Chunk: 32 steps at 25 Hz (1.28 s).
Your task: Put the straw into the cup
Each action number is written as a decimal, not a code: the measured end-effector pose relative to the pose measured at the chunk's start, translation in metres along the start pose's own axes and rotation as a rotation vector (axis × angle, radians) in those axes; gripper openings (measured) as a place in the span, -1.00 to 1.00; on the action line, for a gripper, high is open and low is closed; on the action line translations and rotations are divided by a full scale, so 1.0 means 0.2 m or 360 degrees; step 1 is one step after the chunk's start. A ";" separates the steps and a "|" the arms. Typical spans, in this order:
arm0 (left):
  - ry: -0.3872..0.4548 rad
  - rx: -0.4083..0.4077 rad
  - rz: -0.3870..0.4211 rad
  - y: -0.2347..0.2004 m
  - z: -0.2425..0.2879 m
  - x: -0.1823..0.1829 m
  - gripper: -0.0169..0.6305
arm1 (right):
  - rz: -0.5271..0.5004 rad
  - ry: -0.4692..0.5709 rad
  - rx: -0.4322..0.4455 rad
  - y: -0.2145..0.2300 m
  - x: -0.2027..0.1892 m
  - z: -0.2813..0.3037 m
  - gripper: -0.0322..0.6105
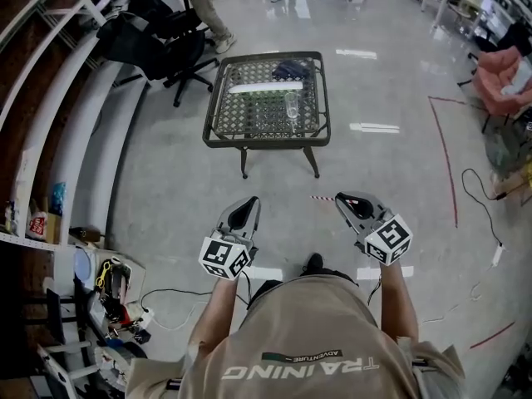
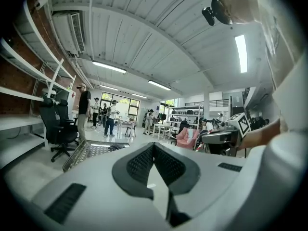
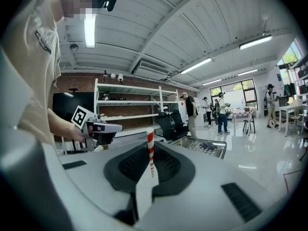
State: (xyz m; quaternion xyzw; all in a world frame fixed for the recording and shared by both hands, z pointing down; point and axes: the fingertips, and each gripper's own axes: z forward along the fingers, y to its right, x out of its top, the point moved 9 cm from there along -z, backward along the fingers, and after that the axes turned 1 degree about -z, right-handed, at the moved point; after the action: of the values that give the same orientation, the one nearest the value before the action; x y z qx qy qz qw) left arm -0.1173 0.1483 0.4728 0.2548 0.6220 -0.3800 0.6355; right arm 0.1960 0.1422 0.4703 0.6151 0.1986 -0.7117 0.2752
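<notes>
A clear cup (image 1: 292,106) stands on a low table with a metal mesh top (image 1: 229,110), some way ahead of me across the floor. A red-and-white striped straw (image 1: 322,197) sticks out to the left of my right gripper (image 1: 340,197), which is shut on it. In the right gripper view the straw (image 3: 150,146) rises upright between the pads. My left gripper (image 1: 251,201) is held level beside it, shut, with nothing in it; its pads (image 2: 144,160) meet at the tip. Both grippers point toward the table (image 3: 204,147).
A dark flat object (image 1: 288,71) lies at the table's far edge. Black office chairs (image 1: 162,44) stand left of the table, beside long shelves (image 1: 50,131). A pink armchair (image 1: 505,73) is at the right. Cables (image 1: 486,214) trail on the floor; people stand far back.
</notes>
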 end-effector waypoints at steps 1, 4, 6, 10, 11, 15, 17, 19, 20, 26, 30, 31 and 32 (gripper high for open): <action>0.0001 0.0017 -0.0001 -0.02 0.03 0.01 -0.90 | -0.0001 -0.0001 0.0007 0.04 0.00 0.02 -0.79; 0.0000 0.0061 -0.0011 -0.07 0.11 0.02 -0.90 | -0.0001 -0.0012 -0.0004 0.17 0.01 0.08 -0.79; -0.0009 0.0077 -0.0017 -0.10 0.16 0.03 -0.90 | 0.0001 -0.0028 -0.0016 0.24 0.01 0.12 -0.79; -0.0021 0.0079 -0.0018 -0.17 0.25 0.05 -0.90 | 0.0006 -0.0041 -0.0021 0.36 0.03 0.21 -0.79; -0.0022 0.0077 -0.0019 -0.20 0.28 0.05 -0.90 | 0.0006 -0.0045 -0.0024 0.38 0.02 0.24 -0.79; -0.0013 0.0056 -0.0023 -0.35 0.38 0.04 -0.90 | -0.0008 -0.0068 -0.0033 0.45 0.03 0.38 -0.79; -0.0007 0.0030 -0.0019 -0.43 0.44 0.06 -0.90 | -0.0017 -0.0085 -0.0047 0.48 0.04 0.45 -0.79; -0.0005 0.0003 -0.0012 -0.51 0.50 0.08 -0.90 | -0.0025 -0.0101 -0.0060 0.51 0.05 0.54 -0.79; -0.0001 -0.0010 -0.0007 -0.56 0.53 0.09 -0.90 | -0.0028 -0.0107 -0.0066 0.52 0.06 0.58 -0.79; 0.0012 -0.0090 0.0017 -0.85 0.66 0.19 -0.90 | -0.0031 -0.0103 -0.0129 0.58 0.15 0.82 -0.79; 0.0018 -0.0131 0.0024 -1.04 0.73 0.22 -0.90 | -0.0051 -0.0118 -0.0167 0.60 0.17 0.97 -0.79; 0.0018 -0.0142 0.0023 -1.08 0.74 0.22 -0.90 | -0.0052 -0.0121 -0.0179 0.61 0.17 1.00 -0.79; 0.0017 -0.0155 0.0023 -1.11 0.76 0.22 -0.90 | -0.0054 -0.0123 -0.0194 0.62 0.17 1.03 -0.79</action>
State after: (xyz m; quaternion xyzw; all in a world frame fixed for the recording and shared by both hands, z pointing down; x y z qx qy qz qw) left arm -0.2081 -0.1091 0.4780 0.2300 0.6413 -0.3434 0.6465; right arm 0.1131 -0.0861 0.4780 0.5658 0.2410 -0.7260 0.3076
